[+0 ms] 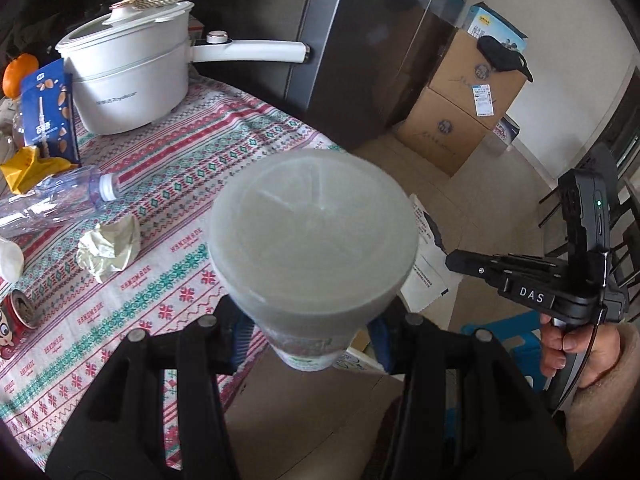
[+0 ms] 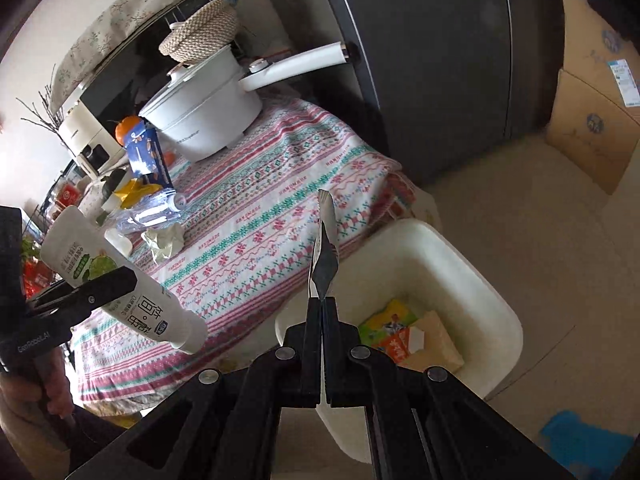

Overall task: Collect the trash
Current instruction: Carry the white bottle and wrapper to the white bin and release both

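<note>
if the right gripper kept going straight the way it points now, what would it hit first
Probably the white plastic bin just below it. The right gripper, shut on a silvery foil wrapper, aims near its table-side rim, though depth is unclear.

Right gripper (image 2: 323, 304) is closed on a thin silvery wrapper (image 2: 325, 248), held over the table's near edge, beside the white bin (image 2: 472, 276). Packaging (image 2: 404, 334) is seen inside the bin. Left gripper (image 2: 100, 296) is clamped on a white cup (image 2: 120, 280), tilted, above the table's left side. Crumpled paper (image 2: 164, 242) and a plastic bottle (image 2: 150, 210) lie on the patterned tablecloth (image 2: 280, 208). White pot (image 2: 208, 120) sits at the far corner.
</note>
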Tool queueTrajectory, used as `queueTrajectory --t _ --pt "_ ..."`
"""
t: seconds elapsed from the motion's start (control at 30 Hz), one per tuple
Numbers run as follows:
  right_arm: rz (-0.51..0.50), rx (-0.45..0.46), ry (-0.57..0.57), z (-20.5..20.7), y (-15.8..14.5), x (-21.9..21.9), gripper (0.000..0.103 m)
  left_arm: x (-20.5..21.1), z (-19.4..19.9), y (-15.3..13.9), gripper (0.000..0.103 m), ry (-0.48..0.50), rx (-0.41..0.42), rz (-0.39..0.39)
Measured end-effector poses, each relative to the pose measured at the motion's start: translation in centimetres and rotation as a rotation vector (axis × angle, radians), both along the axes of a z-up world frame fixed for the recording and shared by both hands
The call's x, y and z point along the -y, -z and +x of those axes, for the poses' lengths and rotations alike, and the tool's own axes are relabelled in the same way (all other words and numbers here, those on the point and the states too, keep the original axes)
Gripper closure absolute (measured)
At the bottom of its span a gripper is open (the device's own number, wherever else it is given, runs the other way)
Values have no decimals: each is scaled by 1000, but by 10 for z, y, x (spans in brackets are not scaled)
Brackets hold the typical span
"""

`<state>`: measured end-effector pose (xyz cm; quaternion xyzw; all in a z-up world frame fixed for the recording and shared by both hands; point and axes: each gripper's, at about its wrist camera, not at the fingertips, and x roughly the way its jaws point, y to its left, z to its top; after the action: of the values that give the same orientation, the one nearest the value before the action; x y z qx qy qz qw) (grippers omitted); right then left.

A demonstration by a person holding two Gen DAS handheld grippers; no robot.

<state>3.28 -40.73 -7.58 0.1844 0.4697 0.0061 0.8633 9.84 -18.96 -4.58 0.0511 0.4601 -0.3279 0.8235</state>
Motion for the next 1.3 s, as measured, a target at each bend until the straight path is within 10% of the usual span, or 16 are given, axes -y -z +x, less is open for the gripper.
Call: queueTrajectory --t 0.5,0.7,1.2,1.3 --pt "6 -310 89 -5 77 38 99 90 -18 47 52 127 -38 92" --pt "27 -289 157 -14 67 60 69 113 -19 72 52 154 -35 148" --pt "15 -208 250 -28 44 89 58 137 -12 111 52 165 -71 220" --pt "6 -203 247 -27 42 88 56 135 -13 107 37 161 -75 216"
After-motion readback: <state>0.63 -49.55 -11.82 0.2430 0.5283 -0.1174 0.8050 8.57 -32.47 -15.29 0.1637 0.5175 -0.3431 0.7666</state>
